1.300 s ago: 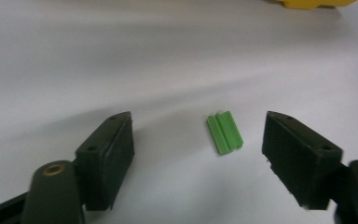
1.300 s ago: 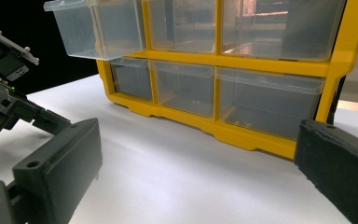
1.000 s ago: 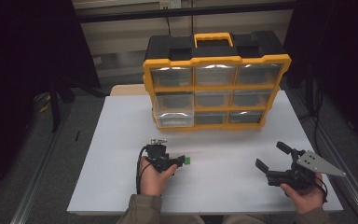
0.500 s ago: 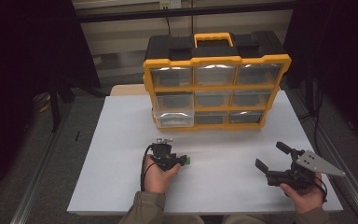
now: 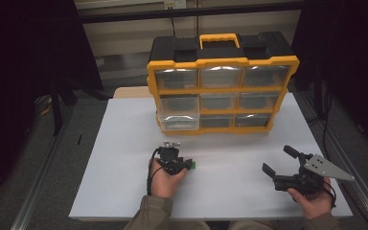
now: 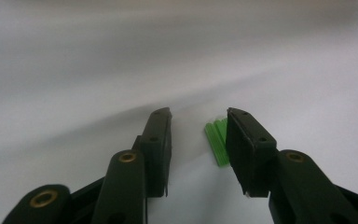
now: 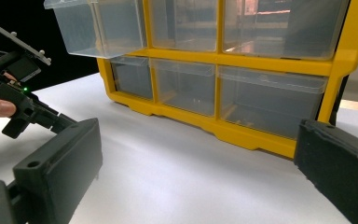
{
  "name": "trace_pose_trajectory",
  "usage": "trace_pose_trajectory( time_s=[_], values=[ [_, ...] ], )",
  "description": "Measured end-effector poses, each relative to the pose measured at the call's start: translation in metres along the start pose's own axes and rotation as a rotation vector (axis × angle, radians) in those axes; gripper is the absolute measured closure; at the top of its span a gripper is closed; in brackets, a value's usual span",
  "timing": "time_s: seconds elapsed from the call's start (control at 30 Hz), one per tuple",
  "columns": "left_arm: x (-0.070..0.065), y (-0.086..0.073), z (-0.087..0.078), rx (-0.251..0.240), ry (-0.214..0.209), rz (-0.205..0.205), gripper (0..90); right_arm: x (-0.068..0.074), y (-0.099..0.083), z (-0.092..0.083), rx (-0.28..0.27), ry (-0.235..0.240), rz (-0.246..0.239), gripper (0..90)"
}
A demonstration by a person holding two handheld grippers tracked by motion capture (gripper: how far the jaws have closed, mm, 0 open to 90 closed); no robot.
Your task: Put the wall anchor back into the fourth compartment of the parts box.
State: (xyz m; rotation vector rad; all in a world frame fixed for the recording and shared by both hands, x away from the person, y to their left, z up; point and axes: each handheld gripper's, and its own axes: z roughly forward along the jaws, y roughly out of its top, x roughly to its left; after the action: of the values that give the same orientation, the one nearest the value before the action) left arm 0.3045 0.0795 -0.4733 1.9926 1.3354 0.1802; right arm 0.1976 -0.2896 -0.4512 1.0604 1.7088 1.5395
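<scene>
Left gripper (image 5: 184, 165): held low over the table at about 6 o'clock of the high view, jaws pointing toward 3 o'clock. The jaws have just been closing and stand part-way apart. The green piece lies between them, against the inner face of the right-hand jaw in the left gripper view; a clear gap separates it from the other jaw. Not clamped.

Green piece (image 6: 216, 140): a small bundle of ribbed green sticks lying flat on the table, partly hidden behind one jaw. In the high view it shows as a green spot at the jaw tips, at 6 o'clock from the organizer and well apart from it.

Right gripper (image 5: 281, 162): held at about 4 o'clock of the high view, near the table's front edge, jaws pointing toward 10 o'clock. Jaws wide apart, nothing between them. Its own view looks between them at the organizer's lower drawers.

Organizer (image 5: 223, 62): yellow-framed case with black top and yellow handle, standing upright at 12 o'clock on the table. Nine clear drawers in three rows.

Open drawer (image 5: 178, 122): bottom row, left column in the high view; pulled forward out of the frame. Contents cannot be told.

Table (image 5: 120, 143): white surface carrying all items.
</scene>
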Motion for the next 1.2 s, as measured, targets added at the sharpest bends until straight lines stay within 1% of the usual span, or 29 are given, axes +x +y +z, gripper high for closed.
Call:
trace_pose_trajectory(
  time_s=[0.07,0.1,0.13,0.2,0.23,0.27,0.3,0.33,0.4,0.43,0.53,0.57,0.63,0.73,0.8,0.87,0.93,1.03,1.1,1.2],
  values=[
    [-0.0011,0.0004,0.0003,0.002,0.011,0.007,61.7,0.0002,0.0,0.0,0.005,-0.005,-0.005,1.0],
    [-0.001,0.0006,0.0002,0.006,0.014,0.017,62.2,0.0002,-0.0001,0.0,0.005,-0.005,-0.005,1.0],
    [-0.001,0.0006,0.0001,0.007,0.016,0.022,64.2,0.0002,-0.0001,0.0,0.005,-0.004,-0.004,0.9],
    [-0.0009,0.0006,0.0,0.007,0.016,0.022,65.2,0.0001,-0.0001,0.0001,0.002,-0.001,-0.003,0.9],
    [-0.0005,0.0007,-0.0007,0.007,0.013,0.01,66.8,-0.0003,0.0,-0.0003,0.005,0.001,-0.002,1.0],
    [-0.0005,0.0007,-0.0007,0.007,0.013,0.01,67.4,-0.0003,0.0,-0.0003,0.005,0.001,-0.002,1.0],
    [-0.0001,0.001,-0.0013,0.007,0.021,0.014,67.4,-0.0002,0.0,0.0002,-0.002,-0.004,0.002,1.0],
    [0.0003,0.001,-0.0018,0.017,0.037,0.023,69.9,-0.0002,-0.0001,-0.0001,0.001,-0.001,0.0,1.0],
    [0.0023,0.0003,-0.0021,0.014,0.028,0.011,70.9,0.0,-0.0001,0.0002,0.002,-0.001,-0.003,0.9],
    [0.0024,0.0001,-0.002,0.01,0.022,0.005,69.8,0.0002,-0.0001,0.0,0.005,-0.003,-0.004,1.0],
    [0.0018,0.0004,-0.002,0.013,0.02,0.006,69.4,0.0007,-0.0001,0.0005,0.004,-0.002,0.0,1.0],
    [0.001,0.0004,-0.0015,0.009,0.021,0.007,69.8,0.0012,0.0,0.0011,-0.001,-0.005,0.008,1.0],
    [0.0003,0.0004,-0.0011,0.004,0.008,-0.001,68.7,0.0007,-0.0001,0.0012,0.001,0.001,0.0,0.9],
    [-0.0005,0.0007,0.0,0.006,0.001,0.006,67.2,0.0001,-0.0005,0.0011,0.005,0.001,-0.006,1.0],
    [-0.0011,0.0013,-0.0006,0.009,0.003,0.01,70.3,0.0001,-0.0005,0.0012,0.004,0.004,-0.006,1.0],
    [-0.0008,0.002,-0.0012,0.028,0.033,0.028,75.9,0.0004,-0.0002,0.0013,0.002,0.001,-0.002,1.0],
    [0.0021,0.0012,-0.0007,0.018,0.019,0.003,75.7,0.0001,-0.0002,0.001,0.003,-0.003,0.001,1.0],
    [0.0017,0.0013,-0.0014,0.015,0.022,0.003,74.9,-0.0002,0.0,0.0005,0.004,-0.006,0.0,1.0],
    [0.0005,0.0016,-0.002,0.004,0.015,0.0,73.2,0.0003,0.0002,0.0009,0.0,-0.008,0.007,1.0],
    [-0.0024,0.0016,-0.0018,0.006,0.003,0.004,70.5,0.0007,0.0002,0.0012,0.0,-0.002,0.008,1.0]
  ],
)
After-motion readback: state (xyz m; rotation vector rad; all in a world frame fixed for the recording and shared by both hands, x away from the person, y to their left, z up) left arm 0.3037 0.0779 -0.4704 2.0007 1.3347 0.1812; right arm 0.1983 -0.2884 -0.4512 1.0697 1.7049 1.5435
